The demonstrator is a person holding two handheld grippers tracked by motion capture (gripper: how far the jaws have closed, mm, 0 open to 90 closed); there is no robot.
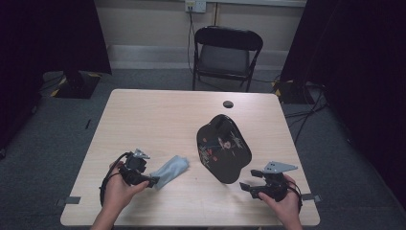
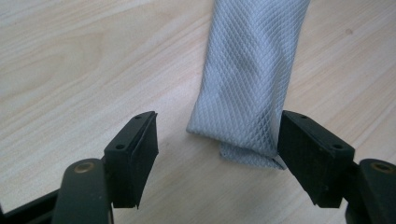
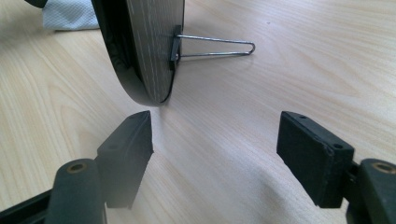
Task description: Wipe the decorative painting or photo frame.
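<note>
Left gripper [image 1: 152,181] at near end of grey cloth [image 1: 170,169], flat on surface [image 1: 158,120]; jaws released, cloth end lying between, not pinched. Right gripper [image 1: 245,187] just short of propped black plaque [image 1: 223,147]; jaws wide, nothing grasped.

Both hands rest low over the near edge, left tongs [image 1: 152,181] and right tongs [image 1: 245,187] gaping.

Grey folded cloth [image 1: 170,170] flat on table – black oval stand-up plaque [image 1: 223,148] just beside.
</note>
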